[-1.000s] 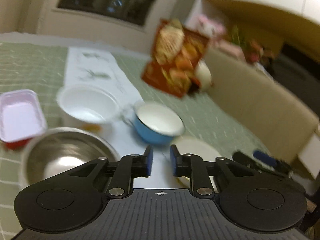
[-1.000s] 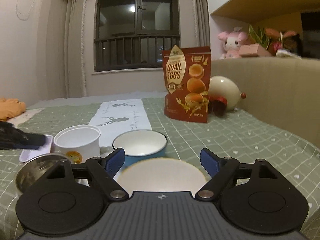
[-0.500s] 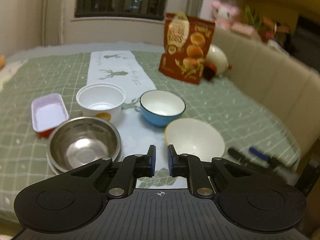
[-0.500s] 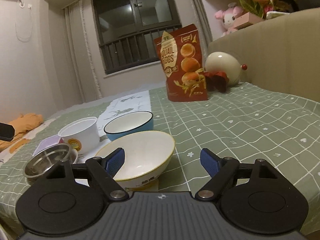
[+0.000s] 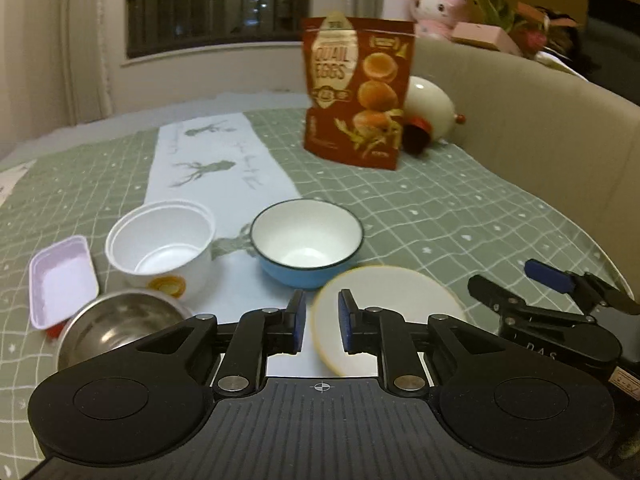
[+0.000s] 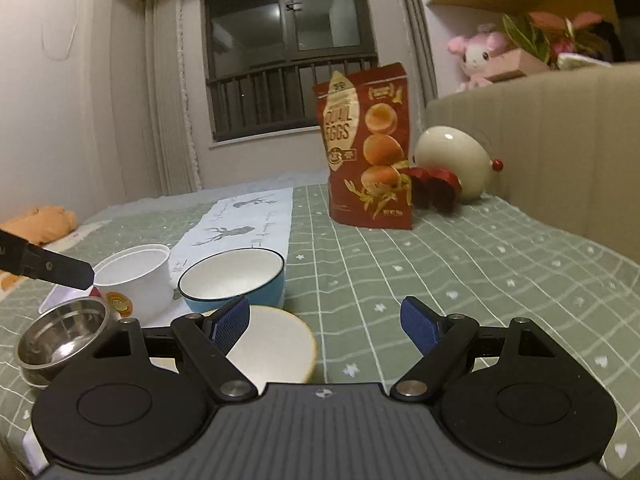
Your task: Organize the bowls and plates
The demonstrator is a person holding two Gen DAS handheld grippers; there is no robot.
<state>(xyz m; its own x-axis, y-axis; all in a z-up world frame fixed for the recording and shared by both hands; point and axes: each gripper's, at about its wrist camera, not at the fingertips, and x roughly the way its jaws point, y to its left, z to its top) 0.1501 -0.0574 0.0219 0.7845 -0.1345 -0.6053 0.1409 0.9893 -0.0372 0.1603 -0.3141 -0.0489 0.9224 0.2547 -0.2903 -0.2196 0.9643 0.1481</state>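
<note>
A cream bowl with a yellow rim (image 5: pixel 392 300) (image 6: pixel 272 344) sits nearest on the green checked tablecloth (image 5: pixel 440 208). Behind it stands a blue bowl with a white inside (image 5: pixel 306 240) (image 6: pixel 234 278). Left of that are a white plastic tub (image 5: pixel 160 248) (image 6: pixel 134 278) and a steel bowl (image 5: pixel 116 324) (image 6: pixel 64 340). My left gripper (image 5: pixel 322 326) is nearly closed and empty, hovering over the cream bowl's left rim. My right gripper (image 6: pixel 326 322) is open and empty, with its left finger over the cream bowl; it also shows in the left wrist view (image 5: pixel 548 292).
A pink tray (image 5: pixel 62 280) lies at far left. A red quail-egg bag (image 5: pixel 356 96) (image 6: pixel 368 148) and a cream egg-shaped toy (image 6: pixel 452 164) stand at the back. A beige sofa back (image 6: pixel 560 152) borders the right. A white runner (image 5: pixel 216 172) crosses the cloth.
The left gripper dropped lower and closer over the cream bowl, its jaws a little wider. The right gripper shifted right, so the cream bowl now sits lower left under its left finger.
</note>
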